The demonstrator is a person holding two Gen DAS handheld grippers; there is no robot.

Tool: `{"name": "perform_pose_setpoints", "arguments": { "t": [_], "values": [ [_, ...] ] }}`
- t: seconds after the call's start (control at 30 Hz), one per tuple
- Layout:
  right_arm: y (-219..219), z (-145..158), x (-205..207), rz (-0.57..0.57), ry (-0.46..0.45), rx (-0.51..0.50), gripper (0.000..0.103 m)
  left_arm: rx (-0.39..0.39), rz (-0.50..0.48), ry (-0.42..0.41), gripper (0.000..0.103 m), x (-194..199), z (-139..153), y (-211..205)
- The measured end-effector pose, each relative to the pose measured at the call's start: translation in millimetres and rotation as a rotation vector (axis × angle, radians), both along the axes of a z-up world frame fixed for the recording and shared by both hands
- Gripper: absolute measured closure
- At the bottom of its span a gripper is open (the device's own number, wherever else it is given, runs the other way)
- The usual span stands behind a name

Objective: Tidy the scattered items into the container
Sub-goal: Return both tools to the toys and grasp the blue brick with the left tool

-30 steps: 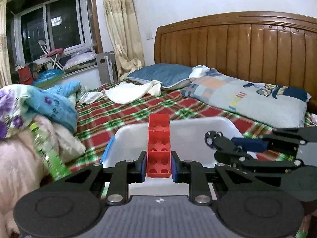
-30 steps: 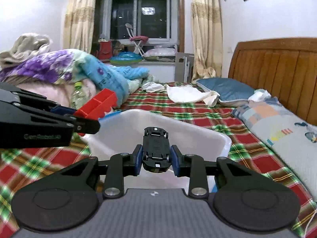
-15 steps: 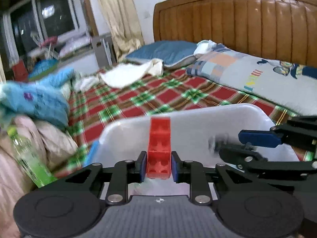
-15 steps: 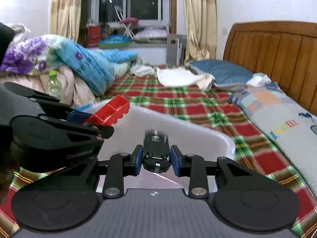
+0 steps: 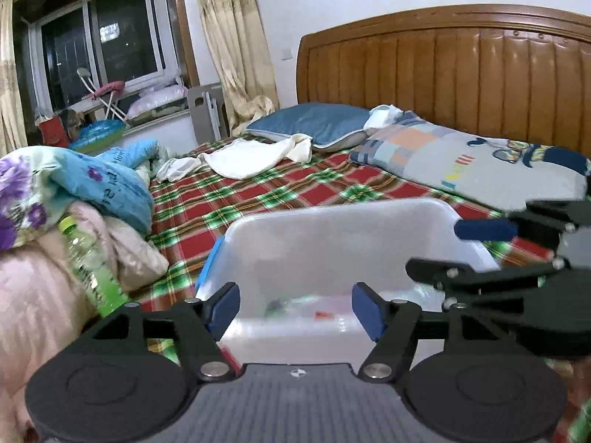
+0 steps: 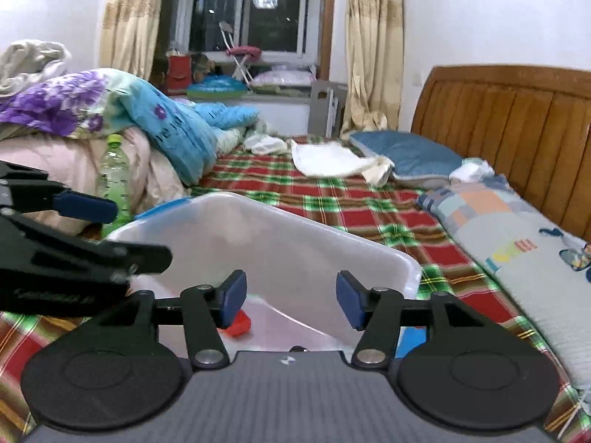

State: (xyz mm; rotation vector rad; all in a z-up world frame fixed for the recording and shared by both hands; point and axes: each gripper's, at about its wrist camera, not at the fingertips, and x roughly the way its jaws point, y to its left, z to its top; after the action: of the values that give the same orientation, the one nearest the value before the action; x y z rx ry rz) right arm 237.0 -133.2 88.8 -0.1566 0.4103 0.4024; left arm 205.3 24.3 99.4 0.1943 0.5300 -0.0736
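Both tools hang over the white plastic bin (image 5: pixel 332 243) that sits on the plaid bed (image 5: pixel 258 192), and both are letting go. The left tool (image 5: pixel 295 308) has its jaws spreading wide with nothing between the blue pads; the right tool (image 6: pixel 291 301) is likewise opening, its pads bare, and it shows at the right edge of the left wrist view, just beside the bin's far corner.

To finish this release well, I would keep each tool above the bin's opening until the jaws are fully apart, then lift straight up so no pad catches the rim, and keep the 2 tools from bumping, since they stand close together.

Inside the bin, a red block (image 6: pixel 238 323) lies on the floor near the left pad of the right tool. The left wrist view shows only blurred red and dark smudges on the bin's bottom, too soft to name. No toy car can be made out clearly.

A green-capped bottle (image 6: pixel 112 177) leans against the heaped bedding, well outside the bin, and may be next
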Motion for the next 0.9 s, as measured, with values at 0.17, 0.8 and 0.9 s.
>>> {"name": "perform_pose_setpoints", "arguments": {
  "t": [0.17, 0.8, 0.9],
  "values": [
    [-5.7, -0.4, -44.1, 0.039, -0.018, 0.013, 0.04, 0.023, -0.013, 0.01, 0.032, -47.0, -11.6, -4.9],
    [-31.1, -96.3, -114.5, 0.045, 0.188, 0.035, 0.033, -0.097, 0.029, 0.206, 0.03, -146.7, -121.2, 3.4],
    [-31.2, -99.2, -120.1, 0.045, 0.178, 0.028, 0.034, -0.116, 0.023, 0.212, 0.031, -141.7, -125.9, -2.5]
  ]
}}
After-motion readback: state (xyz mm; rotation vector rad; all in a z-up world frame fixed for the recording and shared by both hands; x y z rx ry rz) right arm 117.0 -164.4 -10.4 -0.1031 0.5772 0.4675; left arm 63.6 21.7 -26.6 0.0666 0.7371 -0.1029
